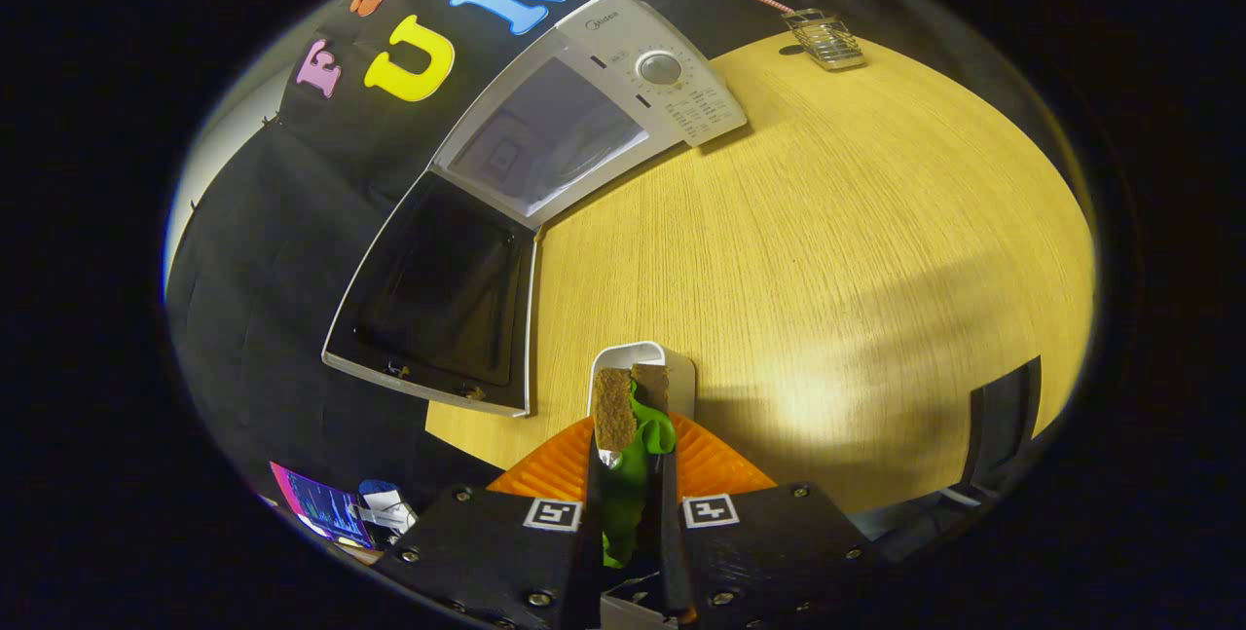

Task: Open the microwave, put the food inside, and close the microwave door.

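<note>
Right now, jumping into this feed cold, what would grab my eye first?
The gripper is closed on a white container holding green food, lifted over an orange ribbed plate. Beyond the fingers, across the round wooden table, the white microwave stands with its door swung wide open. A small glass holder with a striped straw sits at the table's far edge.

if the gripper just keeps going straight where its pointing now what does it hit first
Probably bare wooden table. The gripper, shut on the green food over a white tray, aims past the microwave, right of its open door; depth is unclear.
</note>
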`<state>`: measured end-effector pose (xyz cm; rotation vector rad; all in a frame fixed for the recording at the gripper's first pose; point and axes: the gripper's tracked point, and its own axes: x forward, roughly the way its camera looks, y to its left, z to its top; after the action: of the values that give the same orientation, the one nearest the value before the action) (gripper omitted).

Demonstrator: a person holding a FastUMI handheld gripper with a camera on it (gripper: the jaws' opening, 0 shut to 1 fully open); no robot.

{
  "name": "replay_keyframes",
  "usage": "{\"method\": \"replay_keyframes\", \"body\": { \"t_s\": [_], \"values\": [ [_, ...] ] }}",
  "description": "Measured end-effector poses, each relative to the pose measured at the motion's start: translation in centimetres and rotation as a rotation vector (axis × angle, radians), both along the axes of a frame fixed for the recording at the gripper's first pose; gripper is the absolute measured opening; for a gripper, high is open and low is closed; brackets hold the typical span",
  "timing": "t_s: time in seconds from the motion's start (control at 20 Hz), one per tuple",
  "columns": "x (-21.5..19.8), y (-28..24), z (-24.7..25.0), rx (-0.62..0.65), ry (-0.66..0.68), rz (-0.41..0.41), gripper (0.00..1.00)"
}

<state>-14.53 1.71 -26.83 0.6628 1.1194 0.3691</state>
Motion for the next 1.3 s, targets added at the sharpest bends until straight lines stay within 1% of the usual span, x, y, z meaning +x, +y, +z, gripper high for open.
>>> {"method": "replay_keyframes", "body": {
  "t_s": [0.15, 0.35, 0.55, 0.75, 0.9, 1.1, 1.3],
  "values": [
    [0.8, 0.1, 2.4, 0.024, -0.029, -0.035, 0.24],
    [3.2, 0.1, 6.0, 0.053, -0.093, -0.105, 0.24],
    [5.8, 1.3, 8.3, 0.079, -0.147, -0.159, 0.23],
    [9.2, 3.2, 9.6, 0.120, -0.184, -0.233, 0.23],
    [11.8, 4.9, 10.2, 0.151, -0.212, -0.270, 0.23],
    [15.1, 7.7, 10.4, 0.202, -0.248, -0.313, 0.23],
    [18.9, 10.1, 9.8, 0.245, -0.284, -0.384, 0.23]
  ]
}}
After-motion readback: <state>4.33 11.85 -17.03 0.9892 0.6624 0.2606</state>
